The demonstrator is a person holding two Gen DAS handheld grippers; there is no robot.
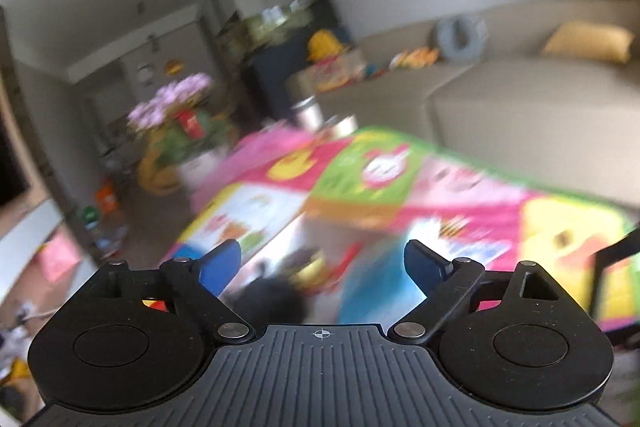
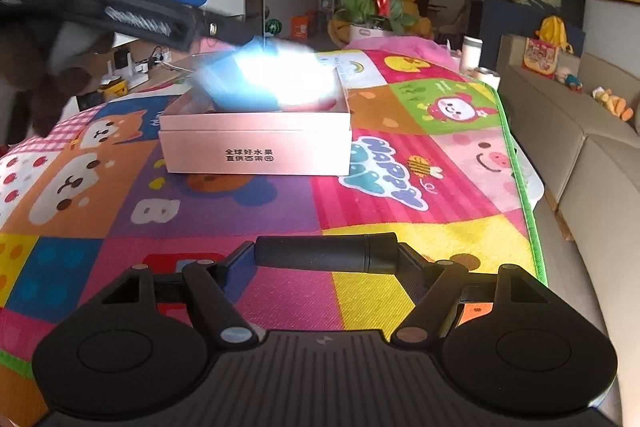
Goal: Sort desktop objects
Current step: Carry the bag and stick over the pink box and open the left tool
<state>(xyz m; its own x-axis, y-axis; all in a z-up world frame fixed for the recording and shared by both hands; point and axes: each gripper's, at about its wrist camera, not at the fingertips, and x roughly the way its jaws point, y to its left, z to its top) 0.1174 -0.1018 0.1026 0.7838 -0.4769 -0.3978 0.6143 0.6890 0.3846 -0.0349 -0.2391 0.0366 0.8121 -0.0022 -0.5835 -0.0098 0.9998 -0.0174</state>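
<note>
Held crosswise between the fingers of the right gripper (image 2: 326, 253), a black tube (image 2: 326, 253) is being squeezed from both ends, low over the mat (image 2: 400, 187). Farther back on the mat, a pink box (image 2: 256, 147) is being kept with its top off, and something blue (image 2: 240, 87), blurred by glare, is being seen in it. Above the box, the left gripper (image 1: 322, 261) is being held wide open, with nothing between its blue pads (image 1: 220, 265).
</note>
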